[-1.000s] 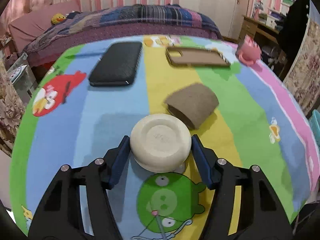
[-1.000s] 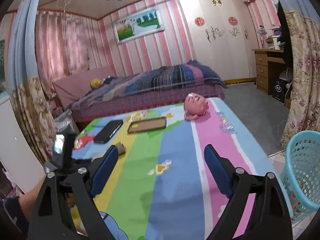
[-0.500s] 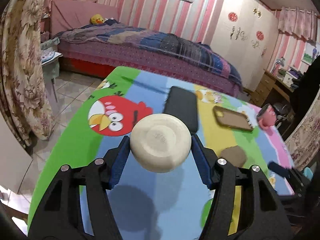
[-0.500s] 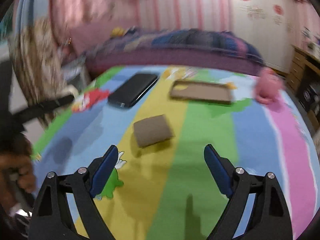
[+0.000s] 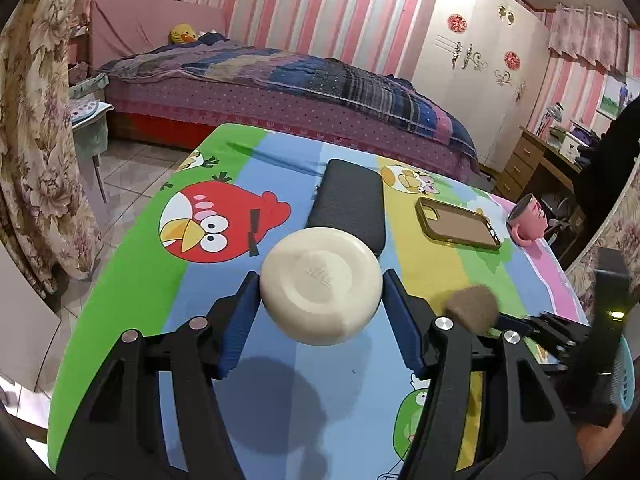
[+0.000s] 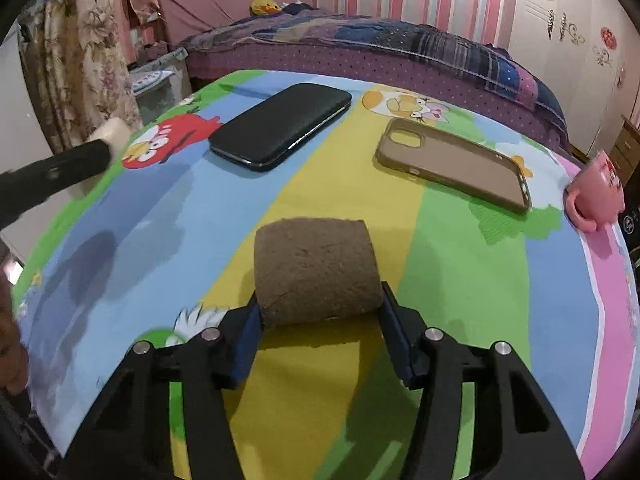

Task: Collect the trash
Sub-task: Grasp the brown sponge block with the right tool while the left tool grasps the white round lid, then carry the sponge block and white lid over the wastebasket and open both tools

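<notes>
My left gripper [image 5: 320,316] is shut on a cream round bowl [image 5: 320,284], bottom toward the camera, held above the cartoon-print table [image 5: 132,280]. It also shows at the left of the right wrist view [image 6: 114,132]. My right gripper [image 6: 318,320] is closed around the near end of a brown cardboard tube [image 6: 316,268] that lies flattened on the table's yellow stripe [image 6: 352,200]. The tube and right gripper show blurred in the left wrist view [image 5: 474,308].
A black phone case [image 6: 280,126], a tan phone case [image 6: 456,164] and a pink pig mug [image 6: 596,192] lie farther back on the table. A turquoise basket's edge [image 5: 625,376] shows at right. A bed [image 5: 280,84] stands behind.
The left gripper lifted the bowl off the table and swung left. The right gripper came down to the tube and closed from wide open onto it.
</notes>
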`<action>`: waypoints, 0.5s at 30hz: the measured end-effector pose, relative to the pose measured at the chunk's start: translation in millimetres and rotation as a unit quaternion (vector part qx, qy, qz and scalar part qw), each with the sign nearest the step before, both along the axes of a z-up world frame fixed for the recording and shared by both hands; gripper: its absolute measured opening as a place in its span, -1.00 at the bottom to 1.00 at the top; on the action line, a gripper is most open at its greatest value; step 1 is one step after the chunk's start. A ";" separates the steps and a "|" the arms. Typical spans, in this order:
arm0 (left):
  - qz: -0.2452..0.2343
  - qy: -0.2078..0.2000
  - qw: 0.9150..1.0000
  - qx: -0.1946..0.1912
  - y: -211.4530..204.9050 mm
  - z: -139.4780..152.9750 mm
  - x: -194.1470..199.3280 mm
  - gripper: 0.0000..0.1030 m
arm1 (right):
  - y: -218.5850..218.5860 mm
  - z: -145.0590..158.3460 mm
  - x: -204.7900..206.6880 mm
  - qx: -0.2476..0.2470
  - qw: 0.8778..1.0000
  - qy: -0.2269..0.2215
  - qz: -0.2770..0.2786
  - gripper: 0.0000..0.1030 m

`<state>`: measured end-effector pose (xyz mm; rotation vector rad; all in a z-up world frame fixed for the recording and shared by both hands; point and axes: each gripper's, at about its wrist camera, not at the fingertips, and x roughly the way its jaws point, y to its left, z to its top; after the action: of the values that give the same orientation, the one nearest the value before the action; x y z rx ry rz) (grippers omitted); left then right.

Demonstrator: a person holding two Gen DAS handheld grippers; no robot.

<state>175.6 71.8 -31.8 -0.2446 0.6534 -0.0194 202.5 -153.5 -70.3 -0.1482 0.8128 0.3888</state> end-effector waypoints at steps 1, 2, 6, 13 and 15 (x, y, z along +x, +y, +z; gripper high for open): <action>-0.004 -0.002 1.000 -0.001 -1.7 0.3 -0.9 0.17 | -11.5 7.1 -11.9 0.009 1.000 -0.014 -0.003 0.04; -0.007 -0.003 1.000 0.000 -3.4 0.9 -1.7 0.17 | -17.5 10.5 -17.5 0.012 1.000 -0.022 -0.005 0.04; -0.024 -0.012 1.000 0.005 -15.9 5.1 -7.0 0.17 | -76.9 42.4 -68.6 0.035 0.995 -0.082 -0.053 0.04; -0.072 -0.044 0.996 0.024 -58.9 16.2 -34.1 0.18 | -168.1 81.9 -158.3 0.075 0.969 -0.165 -0.166 0.05; -0.081 -0.051 0.995 0.026 -71.4 19.7 -43.5 0.18 | -185.4 88.2 -174.0 0.078 0.962 -0.178 -0.191 0.05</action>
<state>132.1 0.5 -12.1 -0.1389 0.5693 -0.1694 28.5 -338.9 17.9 0.0858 0.4371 0.0538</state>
